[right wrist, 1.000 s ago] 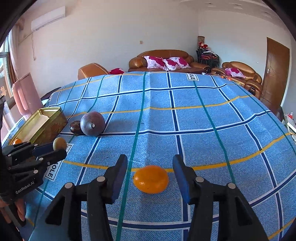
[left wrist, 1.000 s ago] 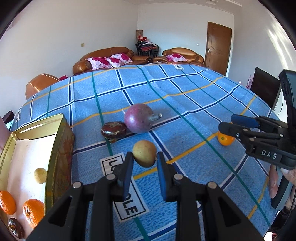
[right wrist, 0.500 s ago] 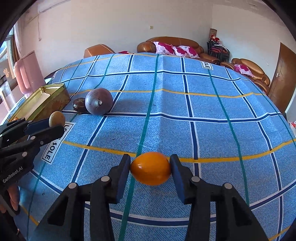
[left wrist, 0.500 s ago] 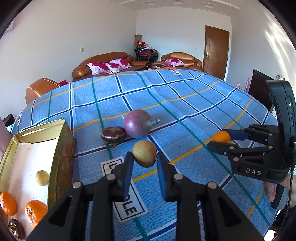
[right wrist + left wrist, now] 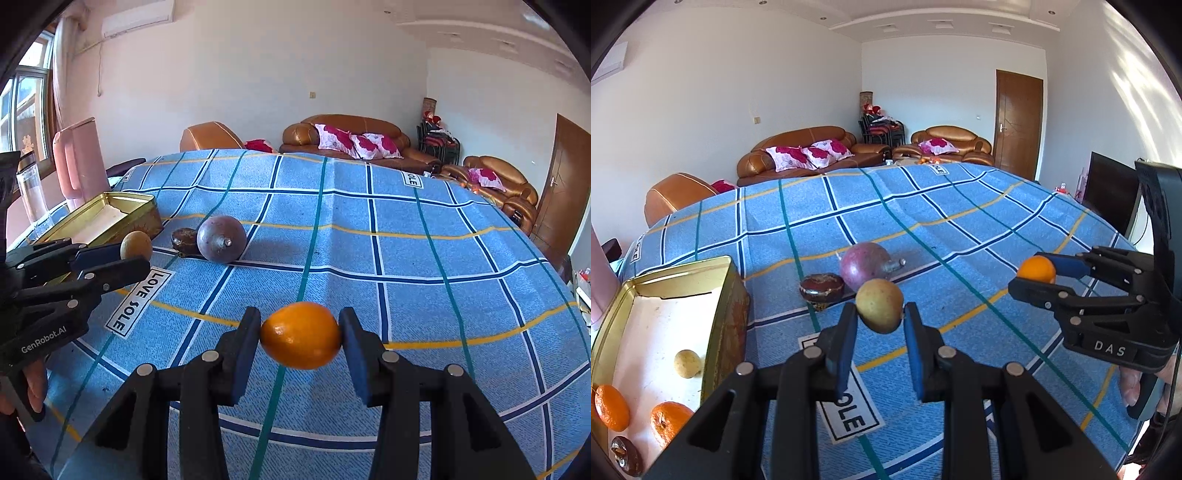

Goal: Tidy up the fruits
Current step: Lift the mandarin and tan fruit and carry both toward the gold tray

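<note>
My left gripper is shut on a small yellow-green fruit, held above the blue checked cloth. A small orange hangs just over the cloth with my right gripper shut on it, a pad pressing on each side. Each gripper shows in the other's view: the right gripper with its orange, the left gripper with its yellow-green fruit. A gold tin at the left holds two oranges, a small yellow fruit and a dark fruit.
A purple round fruit and a dark brown fruit lie on the cloth just right of the tin. A pink jug and a clear container stand behind the tin. Sofas line the far wall.
My right gripper closed on the orange and raised it off the cloth. The left gripper kept hold of the yellow-green fruit and tipped up a little.
</note>
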`<action>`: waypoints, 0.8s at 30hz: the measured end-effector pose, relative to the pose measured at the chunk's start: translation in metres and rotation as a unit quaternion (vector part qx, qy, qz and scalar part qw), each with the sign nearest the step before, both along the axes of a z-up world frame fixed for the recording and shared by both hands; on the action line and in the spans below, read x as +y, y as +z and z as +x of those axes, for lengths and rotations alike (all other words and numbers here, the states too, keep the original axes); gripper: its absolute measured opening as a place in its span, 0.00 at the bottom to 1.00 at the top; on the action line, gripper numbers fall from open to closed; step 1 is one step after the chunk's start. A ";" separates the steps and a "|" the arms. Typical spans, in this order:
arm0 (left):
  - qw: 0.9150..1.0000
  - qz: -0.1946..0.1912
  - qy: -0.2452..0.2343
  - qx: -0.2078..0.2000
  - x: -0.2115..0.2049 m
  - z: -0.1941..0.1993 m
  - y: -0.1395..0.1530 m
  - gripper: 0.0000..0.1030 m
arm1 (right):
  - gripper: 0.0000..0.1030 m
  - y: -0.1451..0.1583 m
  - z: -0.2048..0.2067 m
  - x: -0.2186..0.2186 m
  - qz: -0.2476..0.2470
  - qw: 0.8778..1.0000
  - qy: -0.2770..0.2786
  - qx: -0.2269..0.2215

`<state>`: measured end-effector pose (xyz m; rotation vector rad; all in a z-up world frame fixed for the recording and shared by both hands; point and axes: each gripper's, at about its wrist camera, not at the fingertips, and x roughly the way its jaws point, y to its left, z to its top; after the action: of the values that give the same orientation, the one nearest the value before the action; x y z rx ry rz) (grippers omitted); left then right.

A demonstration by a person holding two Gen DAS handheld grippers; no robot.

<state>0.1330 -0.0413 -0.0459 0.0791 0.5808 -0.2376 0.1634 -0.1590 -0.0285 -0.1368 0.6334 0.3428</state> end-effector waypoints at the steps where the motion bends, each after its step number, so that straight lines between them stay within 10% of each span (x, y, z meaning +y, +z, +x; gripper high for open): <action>1: 1.000 -0.001 0.001 -0.003 0.000 -0.001 0.001 0.26 | 0.45 0.001 -0.001 0.000 0.000 1.000 0.000 -0.005; 24: 0.998 -0.005 0.018 -0.058 0.006 -0.020 0.010 0.26 | 0.45 0.015 -0.029 0.000 0.005 0.996 0.011 -0.084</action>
<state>0.1134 -0.0358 -0.0359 0.0723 0.4644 -0.2005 0.1348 -0.1588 -0.0140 -0.1618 0.4633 0.3515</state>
